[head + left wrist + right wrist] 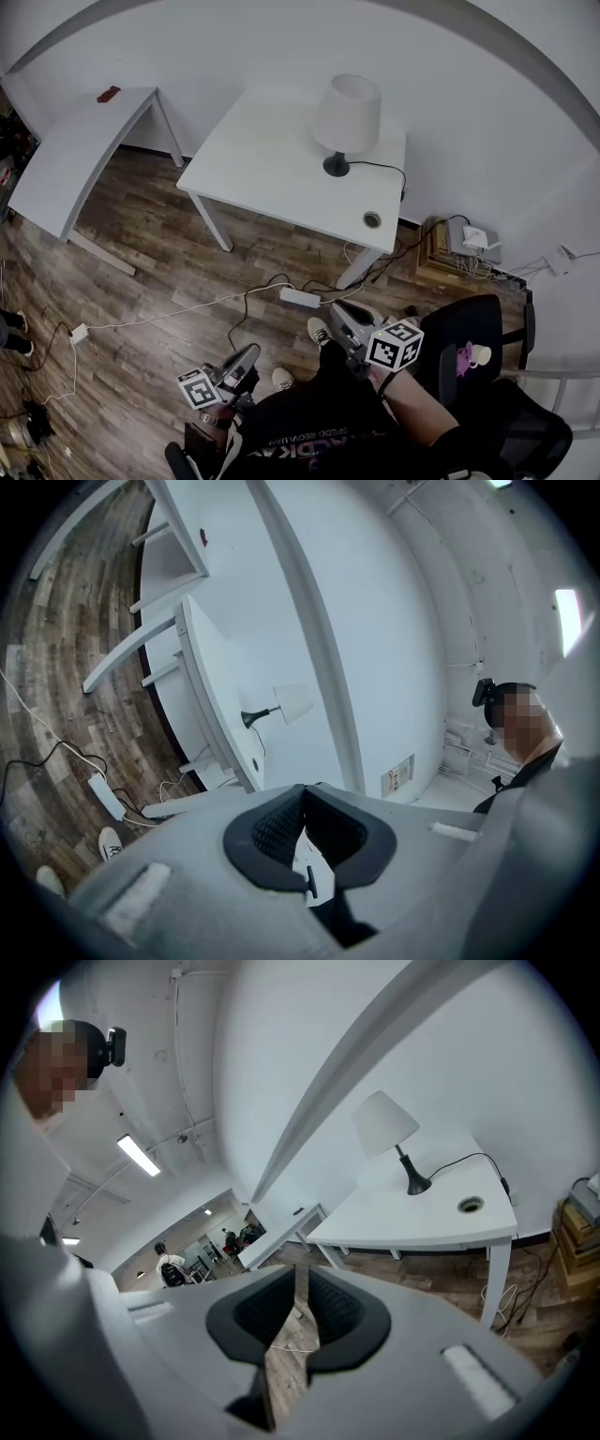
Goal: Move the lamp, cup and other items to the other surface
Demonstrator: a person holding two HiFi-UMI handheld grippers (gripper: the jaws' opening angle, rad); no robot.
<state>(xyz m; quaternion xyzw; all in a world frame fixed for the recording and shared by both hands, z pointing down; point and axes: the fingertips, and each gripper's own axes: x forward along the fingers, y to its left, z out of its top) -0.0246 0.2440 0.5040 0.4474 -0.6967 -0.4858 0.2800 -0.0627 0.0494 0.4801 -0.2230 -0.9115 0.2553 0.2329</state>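
A white-shaded lamp [347, 117] on a black stem stands at the back right of the white table [272, 164], its cord running off the right edge. The lamp also shows in the left gripper view [286, 703] and the right gripper view [384, 1121]. A white cup [479, 354] sits beside a purple item [461, 361] on the black chair at my right. Both grippers hang low near my legs, well short of the table. My left gripper [249, 356] [302, 797] has its tips together and holds nothing. My right gripper [336, 315] [302, 1279] shows a narrow empty slit between its pads.
A second white table [70, 155] stands at the left with a small red thing [108, 94] on its far end. A power strip [300, 297] and cables lie on the wood floor. A box with a router [467, 242] sits by the wall. The near table corner has a round cable hole [372, 219].
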